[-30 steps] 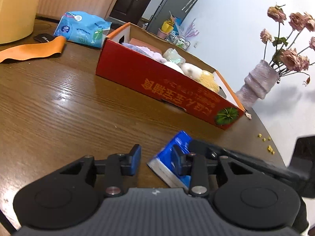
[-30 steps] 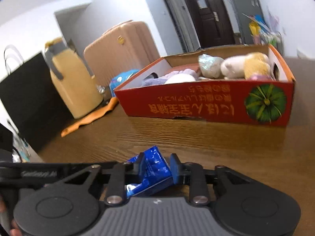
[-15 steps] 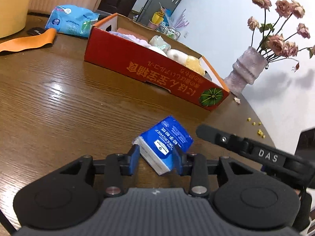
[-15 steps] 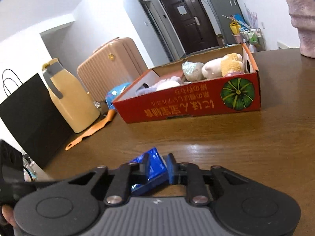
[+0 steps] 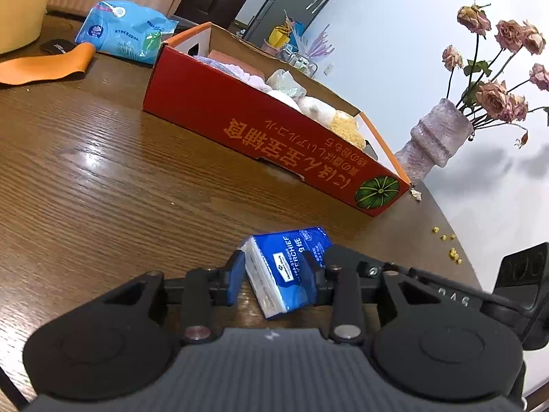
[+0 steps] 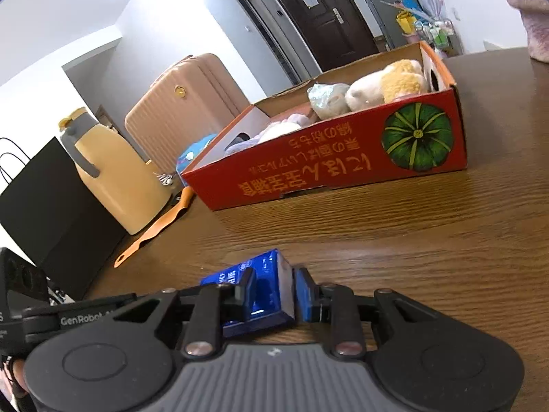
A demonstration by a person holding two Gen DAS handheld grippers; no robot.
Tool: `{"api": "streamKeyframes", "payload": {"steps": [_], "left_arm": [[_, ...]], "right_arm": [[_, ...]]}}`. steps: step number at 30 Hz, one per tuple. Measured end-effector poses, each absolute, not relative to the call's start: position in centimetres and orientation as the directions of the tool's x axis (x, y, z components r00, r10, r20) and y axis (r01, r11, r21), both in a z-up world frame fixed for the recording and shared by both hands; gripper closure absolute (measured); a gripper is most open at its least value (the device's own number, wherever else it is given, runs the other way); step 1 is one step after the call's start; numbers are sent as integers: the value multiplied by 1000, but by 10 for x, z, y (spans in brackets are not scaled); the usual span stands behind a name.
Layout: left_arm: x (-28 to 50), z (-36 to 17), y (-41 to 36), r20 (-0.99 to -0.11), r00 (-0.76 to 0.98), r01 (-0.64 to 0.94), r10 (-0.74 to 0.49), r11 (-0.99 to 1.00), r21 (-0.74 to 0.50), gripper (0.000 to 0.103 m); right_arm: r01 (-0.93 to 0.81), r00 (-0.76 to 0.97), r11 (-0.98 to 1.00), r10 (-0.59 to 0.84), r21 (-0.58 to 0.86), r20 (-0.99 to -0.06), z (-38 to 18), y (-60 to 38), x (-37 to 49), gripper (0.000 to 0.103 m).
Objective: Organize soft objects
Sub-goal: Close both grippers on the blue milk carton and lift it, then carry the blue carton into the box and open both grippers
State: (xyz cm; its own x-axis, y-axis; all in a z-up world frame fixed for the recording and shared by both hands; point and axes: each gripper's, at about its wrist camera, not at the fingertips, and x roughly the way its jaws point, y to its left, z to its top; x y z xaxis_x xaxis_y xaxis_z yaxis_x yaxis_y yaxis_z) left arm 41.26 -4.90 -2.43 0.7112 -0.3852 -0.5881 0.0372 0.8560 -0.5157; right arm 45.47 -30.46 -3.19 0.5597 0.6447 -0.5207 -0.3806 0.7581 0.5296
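Observation:
A blue tissue pack (image 5: 286, 267) sits between the fingers of my left gripper (image 5: 276, 276), which are closed against its sides just above the wooden table (image 5: 103, 178). In the right wrist view the same pack (image 6: 260, 292) lies between the fingers of my right gripper (image 6: 274, 295); the right finger stands slightly off it. A red cardboard box (image 5: 274, 137) holding plush toys and soft items stands ahead; it also shows in the right wrist view (image 6: 326, 168).
A vase of dried roses (image 5: 435, 137) stands right of the box. A blue wipes bag (image 5: 127, 31) and an orange strap (image 5: 44, 68) lie at the back left. A yellow jug (image 6: 113, 175), black bag (image 6: 51, 206) and suitcase (image 6: 185, 106) stand beyond the table edge.
The left gripper has closed in around the tissue pack, which now stands tilted between its fingers. The right gripper's hold on the pack has loosened and it has drawn back slightly.

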Motion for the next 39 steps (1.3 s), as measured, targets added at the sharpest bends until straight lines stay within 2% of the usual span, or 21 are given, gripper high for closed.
{"api": "streamKeyframes", "payload": {"steps": [6, 11, 15, 19, 23, 26, 30, 33, 39], "left_arm": [[401, -13, -57, -578, 730, 73, -364, 883, -464, 78], [362, 18, -66, -513, 762, 160, -394, 883, -441, 78], [344, 30, -74, -486, 767, 207, -419, 878, -431, 78], [353, 49, -83, -455, 774, 259, -441, 876, -408, 78], [408, 78, -88, -403, 777, 329, -483, 858, -394, 78], [471, 91, -88, -417, 749, 333, -515, 836, -436, 78], [554, 93, -93, -473, 725, 298, -500, 847, -440, 78], [614, 78, -98, -540, 693, 236, -478, 858, -457, 78], [679, 27, -101, -638, 610, 152, -470, 859, -488, 78]], "right_arm": [[-405, 600, 810, 586, 425, -545, -16, -295, 433, 84], [-387, 710, 852, 520, 354, -474, 16, -297, 373, 85], [-345, 760, 866, 484, 361, -435, 27, -305, 341, 85], [-333, 787, 872, 467, 360, -404, 45, -315, 344, 85], [-330, 810, 879, 451, 343, -375, 73, -324, 386, 85], [-319, 814, 890, 434, 327, -386, 91, -326, 440, 85], [-275, 794, 898, 414, 344, -446, 93, -323, 526, 85], [-222, 778, 910, 381, 349, -499, 80, -319, 579, 85], [-158, 719, 939, 321, 305, -617, 38, -309, 641, 85]]}}
